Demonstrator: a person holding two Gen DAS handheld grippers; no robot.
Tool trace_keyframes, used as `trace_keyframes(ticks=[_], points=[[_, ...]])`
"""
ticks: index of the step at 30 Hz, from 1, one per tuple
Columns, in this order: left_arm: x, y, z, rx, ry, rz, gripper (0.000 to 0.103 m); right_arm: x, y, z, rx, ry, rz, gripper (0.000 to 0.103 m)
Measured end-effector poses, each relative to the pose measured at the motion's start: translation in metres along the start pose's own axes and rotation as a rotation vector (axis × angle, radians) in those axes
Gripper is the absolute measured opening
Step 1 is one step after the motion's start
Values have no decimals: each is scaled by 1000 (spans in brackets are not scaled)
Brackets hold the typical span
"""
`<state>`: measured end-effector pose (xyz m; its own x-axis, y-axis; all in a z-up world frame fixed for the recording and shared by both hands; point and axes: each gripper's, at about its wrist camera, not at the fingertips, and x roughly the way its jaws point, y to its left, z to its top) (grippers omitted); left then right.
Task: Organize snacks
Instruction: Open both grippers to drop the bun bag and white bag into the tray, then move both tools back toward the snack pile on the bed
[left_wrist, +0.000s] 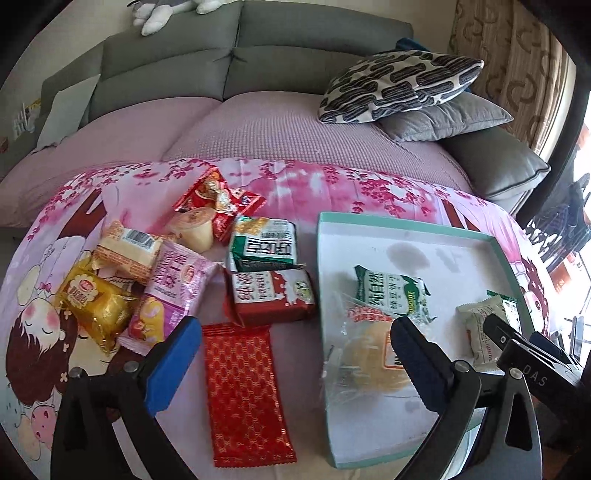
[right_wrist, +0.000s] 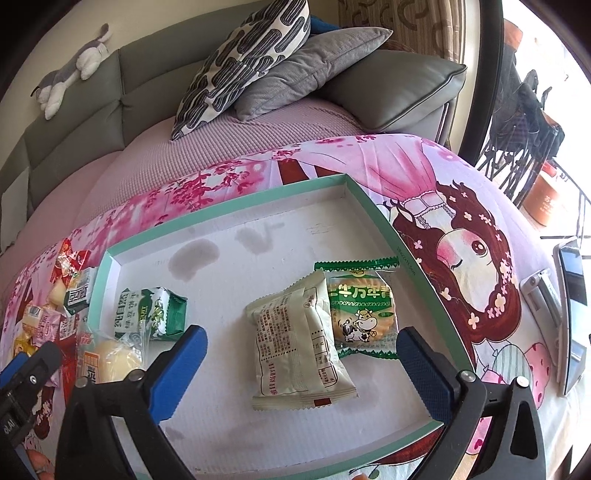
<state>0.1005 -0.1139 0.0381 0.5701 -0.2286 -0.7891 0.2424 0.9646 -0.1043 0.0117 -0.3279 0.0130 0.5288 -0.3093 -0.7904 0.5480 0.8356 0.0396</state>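
A shallow white tray with a green rim (left_wrist: 402, 224) (right_wrist: 236, 201) lies on the pink cloth. In it lie a green-white packet (left_wrist: 389, 291) (right_wrist: 147, 314), a clear-wrapped yellow cake (left_wrist: 364, 358) (right_wrist: 110, 360), a pale packet (right_wrist: 295, 350) (left_wrist: 480, 325) and a green cow biscuit packet (right_wrist: 360, 312). My left gripper (left_wrist: 295, 363) is open and empty, over a red patterned packet (left_wrist: 243, 391) left of the tray. My right gripper (right_wrist: 301, 369) is open and empty, straddling the pale packet. Loose snacks are piled left of the tray (left_wrist: 177, 266).
A grey sofa with a mauve cover (left_wrist: 258, 125) and cushions (left_wrist: 399, 85) lies behind the cloth. A phone (right_wrist: 572, 317) and a metal object (right_wrist: 543, 295) lie right of the tray. The loose pile holds a jelly cup (left_wrist: 194, 227) and a dark red packet (left_wrist: 271, 295).
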Motion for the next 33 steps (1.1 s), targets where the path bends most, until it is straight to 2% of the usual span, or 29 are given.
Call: trace_keyframes(ticks=[9,18,25,33], points=[[-14,70,6,-96,-19,194,102,-10,8,0,-19,4,17,103],[-29,135,-1,-246,-16,298,102,-16,49,-8,-111,6,74,103],[-30,170,-15,-326,20,338,102,-26,102,-25,-237,-2,176,103],[-34,183,-26,-345,36,308,102,-33,153,-47,-350,14,266,103]])
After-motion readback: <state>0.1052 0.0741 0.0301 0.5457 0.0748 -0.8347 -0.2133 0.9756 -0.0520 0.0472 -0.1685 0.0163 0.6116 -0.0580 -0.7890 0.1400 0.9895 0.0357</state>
